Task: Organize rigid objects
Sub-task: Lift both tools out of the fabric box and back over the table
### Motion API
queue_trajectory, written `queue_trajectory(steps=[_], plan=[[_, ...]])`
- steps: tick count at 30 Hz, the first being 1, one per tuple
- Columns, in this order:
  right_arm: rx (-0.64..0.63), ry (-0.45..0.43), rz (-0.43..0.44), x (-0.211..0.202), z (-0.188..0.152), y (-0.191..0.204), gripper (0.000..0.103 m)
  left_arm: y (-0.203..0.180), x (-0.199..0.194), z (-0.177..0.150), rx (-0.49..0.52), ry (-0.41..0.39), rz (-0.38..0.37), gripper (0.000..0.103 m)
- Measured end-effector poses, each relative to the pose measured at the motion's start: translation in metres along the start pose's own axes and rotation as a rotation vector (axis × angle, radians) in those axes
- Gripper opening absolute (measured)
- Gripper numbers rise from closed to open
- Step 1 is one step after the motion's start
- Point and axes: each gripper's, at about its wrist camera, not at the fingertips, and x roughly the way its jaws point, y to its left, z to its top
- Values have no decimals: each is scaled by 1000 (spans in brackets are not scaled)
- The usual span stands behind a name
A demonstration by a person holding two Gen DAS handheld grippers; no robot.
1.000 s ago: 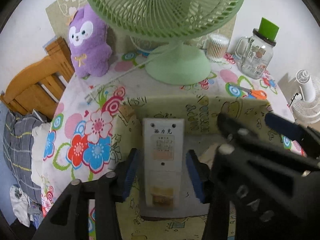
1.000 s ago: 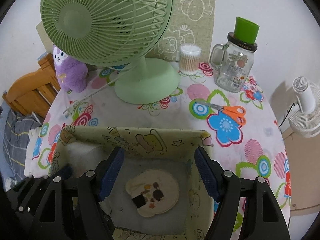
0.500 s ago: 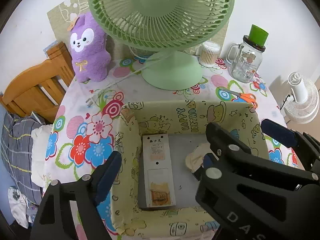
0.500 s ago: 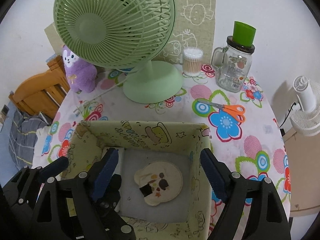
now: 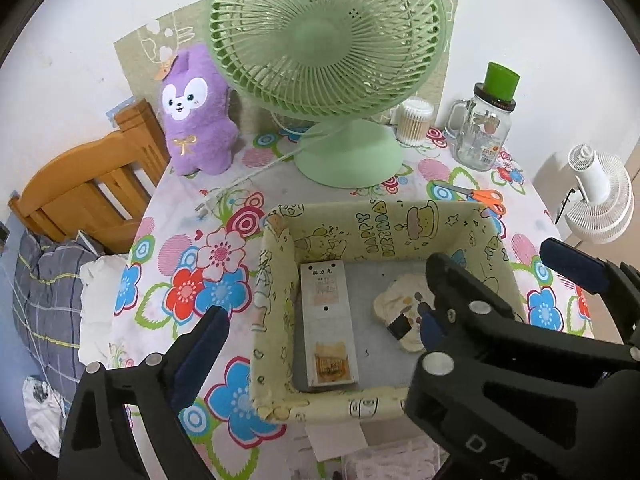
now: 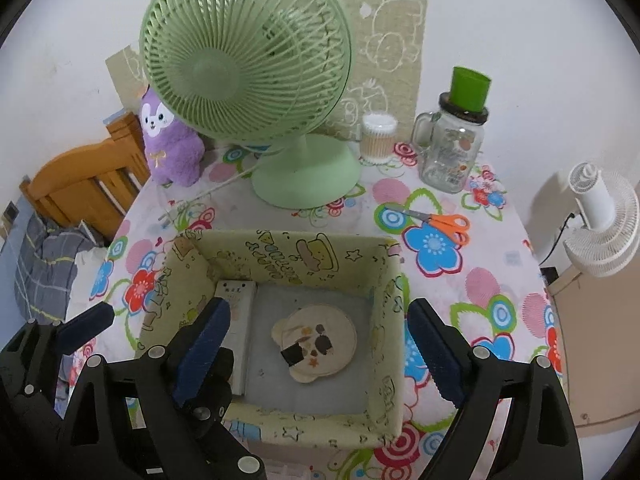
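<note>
A yellow cartoon-print fabric bin (image 5: 380, 224) (image 6: 288, 252) stands on the flowered tablecloth. On its grey floor lie a long white box (image 5: 326, 320) (image 6: 236, 300) with a label and a round cream bear-shaped piece (image 5: 404, 308) (image 6: 316, 336). My left gripper (image 5: 320, 320) hovers above the bin's left side. Its jaws are opening wide, and the white box lies far below them, untouched. My right gripper (image 6: 320, 308) hangs over the bear piece, jaws also opening, with nothing pressed between the pads. The two grippers overlap at the bin's near edge.
Behind the bin stand a green desk fan (image 5: 344, 152), a purple plush (image 5: 196, 120), a cotton swab tub (image 6: 378, 136) and a glass jar (image 6: 452, 152) with a green lid. Orange scissors (image 6: 444, 222) lie at the right. A wooden chair (image 5: 88, 188) is left of the table, a white fan (image 6: 600, 224) right.
Both grippers have spread their jaws much wider and drawn back and up from the bin. The left pads, earlier close beside the white box, now stand well away from it.
</note>
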Motion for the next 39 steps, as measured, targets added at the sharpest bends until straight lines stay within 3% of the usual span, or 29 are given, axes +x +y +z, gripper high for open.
queue_trajectory(steps=[14,22,39], plan=[[-3,-48,-28,-39,-14,-3,92,-2,-32,-16,16,-21,15,98],[-18,-64,-11,-54,-24,-2,92,0,-54,-28,15,-77,30,98],[-53,-85,-3,-92,-49,9,92,6,-81,-53,33,-91,-35,95]])
